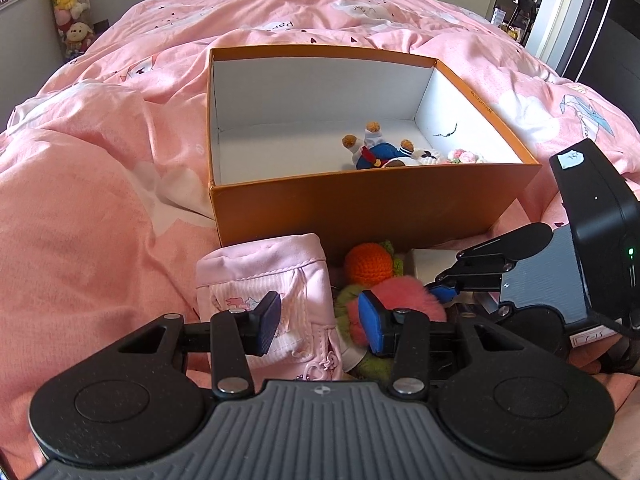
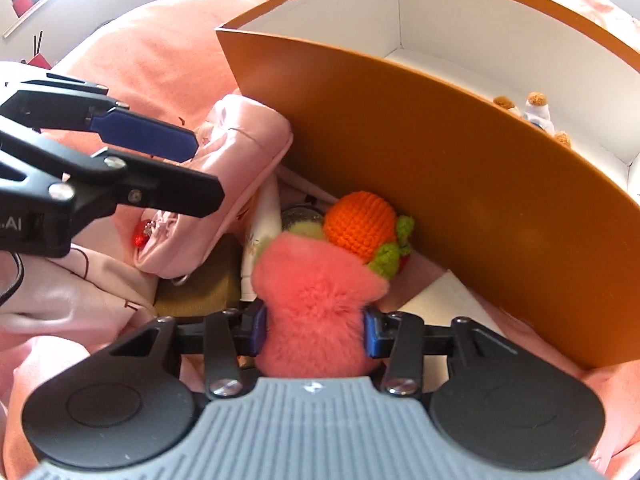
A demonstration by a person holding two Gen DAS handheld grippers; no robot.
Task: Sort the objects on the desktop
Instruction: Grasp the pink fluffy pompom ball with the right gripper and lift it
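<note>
1. Pink fluffy plush [image 2: 316, 300] lies in the small pile on the near side of the orange box, on the pink duvet. Right gripper [image 2: 316, 332] has a blue pad pressed into each side of it; fingers clamped on the fur.
2. Touching it on the far side: crocheted orange fruit [image 2: 360, 226] with green leaves, hard against the box's near wall. A green fuzzy piece shows at the plush's edge; whether it is joined to the plush I cannot tell.
3. Left of the plush: pink fabric pouch [image 1: 264, 284], upright in the left wrist view. Left gripper [image 1: 318, 322] hovers at its right edge, fingers apart, gripping nothing.
4. Under and around the pile: a white tube, an olive-brown block [image 2: 196, 292], a flat white card [image 2: 440, 300] near the box wall.
5. Orange box [image 1: 360, 204] is open, white inside; a small bear doll in blue [image 1: 380, 152] and a flowery item already lie at its right end.
6. Risks, as judgement: grip is on soft fur, so it may slip on lifting; the crocheted fruit could snag and drag along; the two grippers sit near each other and could knock; the near wall is tall, and a low carry could push the box.
</note>
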